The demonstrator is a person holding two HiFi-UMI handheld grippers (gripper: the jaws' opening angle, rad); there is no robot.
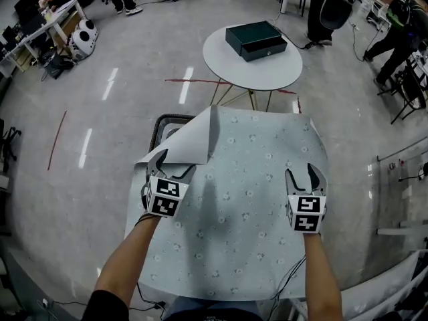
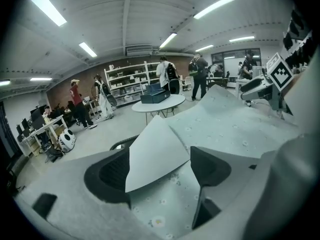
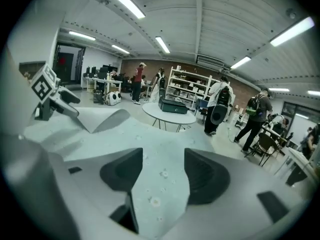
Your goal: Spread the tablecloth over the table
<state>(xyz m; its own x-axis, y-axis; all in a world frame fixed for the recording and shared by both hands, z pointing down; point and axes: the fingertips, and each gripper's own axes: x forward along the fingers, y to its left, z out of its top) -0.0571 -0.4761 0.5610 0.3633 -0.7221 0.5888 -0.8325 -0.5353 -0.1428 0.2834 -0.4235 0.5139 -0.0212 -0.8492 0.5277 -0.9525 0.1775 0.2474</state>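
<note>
tablecloth (image 1: 254, 179): pale with a small flower print. It lies over the table and covers nearly the whole top, and its near edge hangs toward the person.
folded corner (image 1: 190, 136): the far-left corner is flipped back onto the cloth, plain underside up.
table (image 1: 160, 122): only a bit of dark rim shows, where the corner is flipped off it.
left gripper (image 1: 175, 162): jaws released and wide apart, at the flap's near edge. In the left gripper view the flap (image 2: 155, 154) reaches in between the pads, not pinched.
right gripper (image 1: 301, 174): jaws released and wide apart over the cloth's right side. The right gripper view (image 3: 162, 171) shows only flat printed cloth in the gap, nothing grasped.
contact: can't tell whether either gripper's tips touch the cloth.
spacing: the grippers are well apart, one on each side of the cloth.
round table (image 1: 267, 69): white, just past the cloth's far edge.
dark box (image 1: 256, 39): sits on the round table.
background: people (image 2: 167, 74) stand near shelving (image 2: 125, 81) at the back wall.
</note>
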